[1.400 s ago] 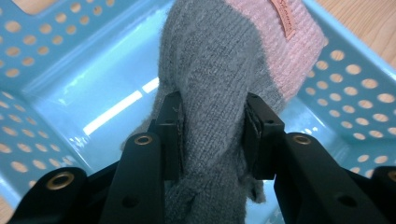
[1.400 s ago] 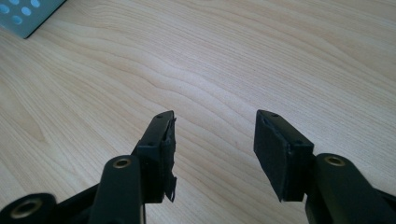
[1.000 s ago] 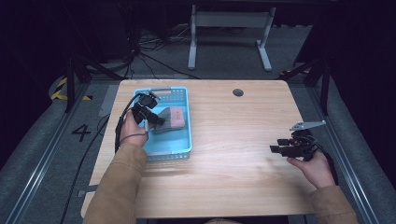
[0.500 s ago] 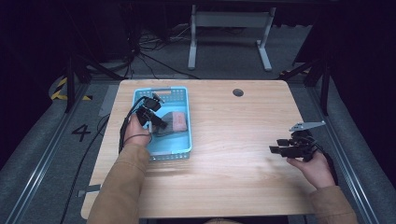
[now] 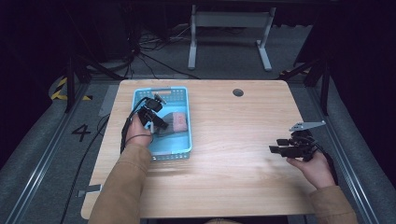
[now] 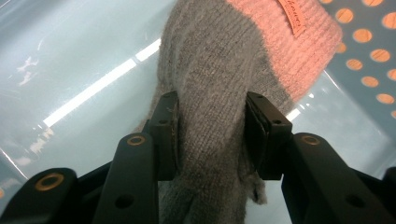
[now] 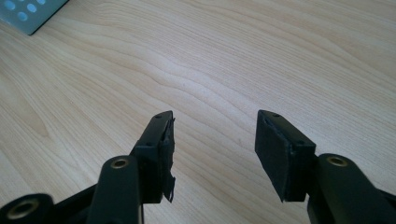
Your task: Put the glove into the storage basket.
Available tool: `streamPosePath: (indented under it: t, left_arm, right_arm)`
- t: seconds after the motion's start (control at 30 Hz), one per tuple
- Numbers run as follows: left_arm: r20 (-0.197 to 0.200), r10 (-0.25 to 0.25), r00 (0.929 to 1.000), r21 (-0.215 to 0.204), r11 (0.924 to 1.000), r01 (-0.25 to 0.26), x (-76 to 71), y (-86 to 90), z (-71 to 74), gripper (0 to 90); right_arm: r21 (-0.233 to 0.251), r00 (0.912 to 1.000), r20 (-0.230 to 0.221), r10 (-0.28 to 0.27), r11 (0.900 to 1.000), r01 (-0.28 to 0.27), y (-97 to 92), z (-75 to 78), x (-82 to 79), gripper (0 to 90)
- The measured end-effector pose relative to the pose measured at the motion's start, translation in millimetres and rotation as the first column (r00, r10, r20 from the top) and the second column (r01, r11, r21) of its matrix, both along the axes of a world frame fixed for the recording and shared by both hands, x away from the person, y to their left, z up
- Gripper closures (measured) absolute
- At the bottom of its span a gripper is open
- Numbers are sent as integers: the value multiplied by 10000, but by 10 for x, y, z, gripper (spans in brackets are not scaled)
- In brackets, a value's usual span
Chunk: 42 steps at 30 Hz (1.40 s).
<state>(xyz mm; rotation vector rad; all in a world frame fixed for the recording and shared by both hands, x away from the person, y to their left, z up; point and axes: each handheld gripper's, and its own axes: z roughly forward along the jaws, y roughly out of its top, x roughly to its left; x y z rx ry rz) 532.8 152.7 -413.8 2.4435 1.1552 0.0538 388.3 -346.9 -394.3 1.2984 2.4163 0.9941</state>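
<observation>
In the left half of the high view the light blue perforated basket (image 5: 183, 148) sits on the wooden table (image 5: 233, 177), and inside it lies a knitted glove (image 5: 173, 122), grey with a pink ribbed cuff. The left gripper (image 5: 155, 122) reaches down into the basket over the glove's grey part. In the left gripper view the grey knit (image 6: 210, 112) runs up the middle of the frame between the two pads, which touch its sides; the jaws have just been opening, and the wool is not visibly pinched, so the hold looks slack rather than firm. The pink cuff (image 6: 285, 42), with a small sewn label, lies at the upper right. The glove should be light, soft and limp, liable to droop and fold; the thicker ribbed cuff or a bunched grey section seems the surest place to grip. At the right edge of the table the right gripper (image 5: 279, 150) hovers with jaws apart (image 7: 212, 140), holding nothing.
</observation>
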Motion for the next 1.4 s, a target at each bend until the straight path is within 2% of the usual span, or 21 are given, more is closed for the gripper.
streamPosePath:
  t: [0.13,0.23,0.3,0.33,0.37,0.5,0.6,0.7,0.8,0.83,0.87,0.9,1.0,1.03,1.07,1.1,1.13,1.27,1.3,1.37,1.4]
  left_arm:
    - [193,-24,9998,182,9998,20,-1,-13,-7,565]
    - [375,113,9992,303,9995,-124,4,-20,-17,528]
    - [548,275,9981,539,9981,-305,10,-8,-36,476]
    - [548,339,9979,605,9975,-372,14,4,-38,483]
    - [519,442,9977,470,9978,-467,19,14,-40,501]
    - [595,546,9967,297,9980,-564,11,26,-24,471]
    - [814,423,9958,130,9990,-435,-27,32,42,465]
    - [1190,335,9923,-330,9990,-297,-112,21,147,463]
    - [1391,308,9898,-411,9988,-253,-164,13,201,461]
    - [1529,256,9879,-525,9985,-177,-200,11,238,461]
    - [1725,253,9847,-879,9961,-102,-277,2,305,463]
    - [1725,253,9847,-879,9961,-102,-277,2,305,463]
    - [2061,129,9785,-1160,9932,113,-406,-20,406,463]
    - [2226,21,9749,-1364,9902,290,-499,-40,470,465]
    - [2226,21,9749,-1364,9902,290,-499,-40,470,464]
    - [2410,-83,9705,-1563,9866,473,-600,-54,540,464]
    - [2410,-83,9705,-1563,9866,473,-600,-54,540,464]
    - [2472,-351,9683,-1929,9776,847,-806,-90,671,462]
    - [2537,-511,9659,-1912,9762,1019,-916,-120,733,457]
    - [2606,-607,9635,-1960,9739,1144,-972,-137,760,453]
    - [2692,-837,9594,-1956,9707,1396,-1082,-170,814,450]
  right_arm:
    - [-26,10000,-29,22,10000,-22,5,-1,1,478]
    - [-5,10000,-12,42,10000,-42,8,2,1,477]
    - [10,10000,9,42,10000,-42,10,4,3,478]
    - [17,10000,9,59,10000,-59,11,5,3,478]
    - [11,10000,-2,84,10000,-84,12,5,5,478]
    - [3,10000,14,83,10000,-83,16,4,6,477]
    - [-7,9999,15,121,9999,-121,19,9,15,475]
    - [-1,9999,40,147,9999,-147,39,21,28,474]
    - [7,9997,100,241,9997,-241,65,31,56,471]
    - [-13,9996,94,253,9997,-253,78,34,66,471]
    - [-10,9994,106,315,9995,-315,91,33,78,471]
    - [-47,9993,111,371,9993,-370,105,37,89,472]
    - [-48,9988,124,479,9988,-479,132,49,109,472]
    - [-100,9984,161,551,9984,-549,156,60,131,472]
    - [-100,9984,161,551,9984,-549,156,60,131,472]
    - [-92,9976,169,671,9977,-670,176,71,154,471]
    - [-92,9976,169,671,9977,-670,176,71,154,471]
    - [-132,9959,139,894,9959,-892,207,59,175,472]
    - [-182,9954,110,954,9953,-952,213,51,183,472]
    - [-150,9953,114,964,9952,-962,215,47,187,472]
    - [-132,9947,149,1014,9948,-1012,216,45,187,472]
